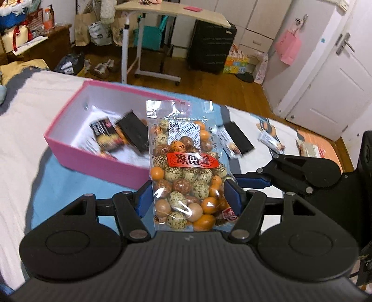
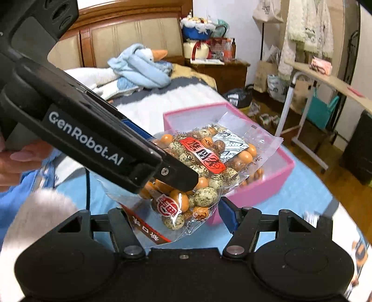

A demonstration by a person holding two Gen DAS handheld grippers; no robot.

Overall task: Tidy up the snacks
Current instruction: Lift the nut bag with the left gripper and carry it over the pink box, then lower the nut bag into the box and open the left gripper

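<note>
My left gripper (image 1: 188, 197) is shut on a clear bag of coated nuts (image 1: 186, 167) with a red label, held above the bed near the open pink box (image 1: 93, 160). The box holds dark snack packets (image 1: 111, 137). In the right wrist view the same bag (image 2: 200, 167) hangs in front of the pink box (image 2: 267, 183), with the left gripper's black body (image 2: 93, 148) across it. My right gripper (image 2: 179, 216) is open, its blue pads (image 2: 229, 218) on either side of the bag's lower end, not pressing it.
More snack packets (image 1: 237, 141) lie on the bed right of the box, another (image 1: 272, 141) farther right. A rolling desk (image 1: 167, 14) and black case (image 1: 209, 46) stand on the floor beyond. A blue plush toy (image 2: 141, 67) lies by the headboard.
</note>
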